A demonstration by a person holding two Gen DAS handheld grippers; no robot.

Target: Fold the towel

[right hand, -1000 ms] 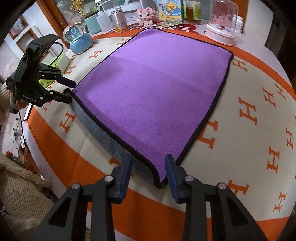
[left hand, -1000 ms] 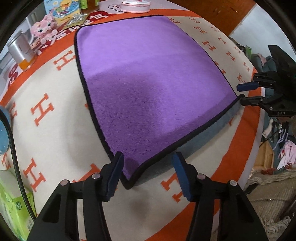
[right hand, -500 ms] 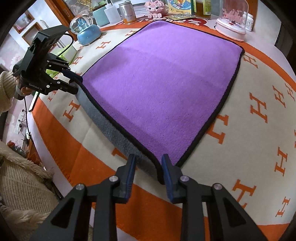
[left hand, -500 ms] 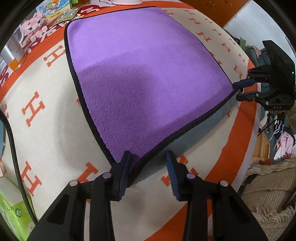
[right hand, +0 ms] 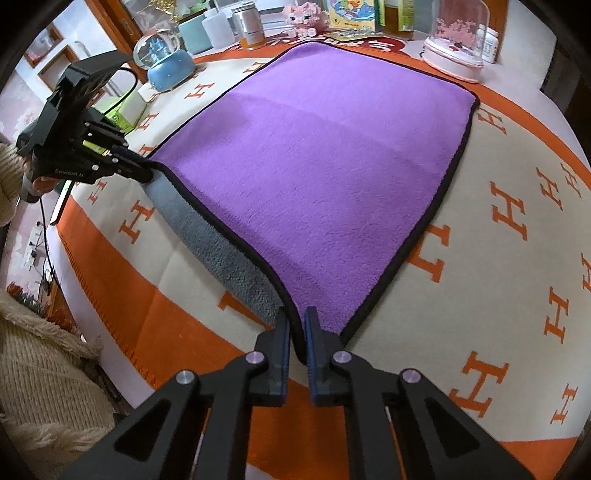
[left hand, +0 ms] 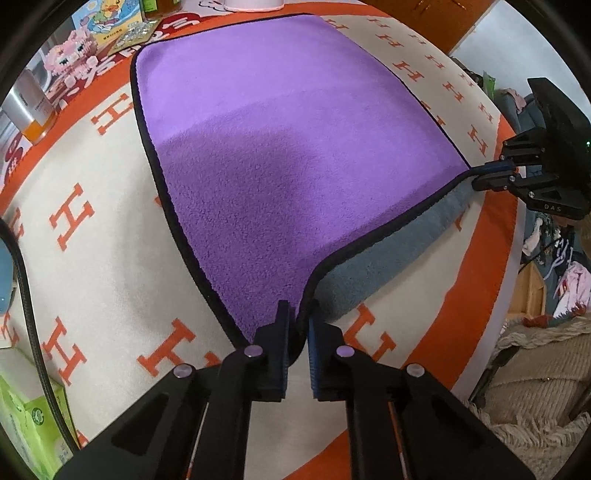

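Observation:
A purple towel with a black hem and grey underside lies spread on the cream and orange blanket; it also shows in the right wrist view. My left gripper is shut on the towel's near left corner. My right gripper is shut on the near right corner. The near edge between them is lifted, so the grey underside shows. Each gripper appears in the other's view, the right and the left.
Along the far edge stand a pink dome ornament, a snow globe, bottles, a pink toy and a picture book. A green box and black cable are at the left. The table edge is close behind the grippers.
Both grippers moved forward onto the near corners and closed on them. The near edge of the towel has lifted a little.

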